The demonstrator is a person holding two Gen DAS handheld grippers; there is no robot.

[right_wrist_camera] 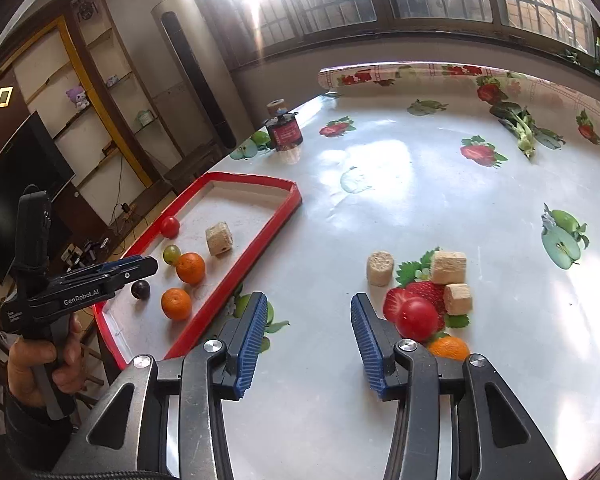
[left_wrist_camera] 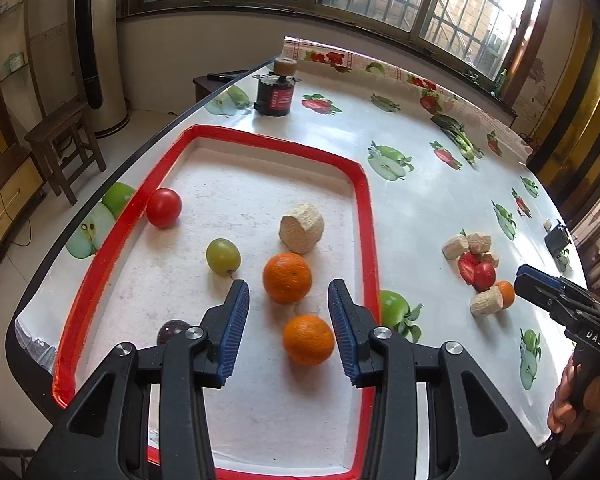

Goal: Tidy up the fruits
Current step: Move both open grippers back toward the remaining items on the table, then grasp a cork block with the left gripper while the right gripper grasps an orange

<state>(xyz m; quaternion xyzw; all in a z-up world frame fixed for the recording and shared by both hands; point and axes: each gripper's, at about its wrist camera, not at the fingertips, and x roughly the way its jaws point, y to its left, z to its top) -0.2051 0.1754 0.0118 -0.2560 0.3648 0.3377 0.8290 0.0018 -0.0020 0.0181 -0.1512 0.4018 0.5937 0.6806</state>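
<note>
surface (right_wrist_camera: 380,200): my fruit-print cloth; loose fruit lies at its right.
tray (left_wrist_camera: 364,208): red-rimmed, at the left, already holding two oranges, a grape, a tomato and a plum.
loose pile (right_wrist_camera: 428,304): tomato, orange and pale chunks, just right of my right hand-held gripper (right_wrist_camera: 308,332), the nearer one.
right jaws: parted, empty.
left hand-held gripper (left_wrist_camera: 288,320): parted over the tray, the near orange (left_wrist_camera: 308,340) loose between its pads.

Red-rimmed tray (left_wrist_camera: 364,216) holds two oranges (left_wrist_camera: 287,278), a red tomato (left_wrist_camera: 163,207), a green grape (left_wrist_camera: 223,256); fruit-print tablecloth (left_wrist_camera: 420,216)
</note>
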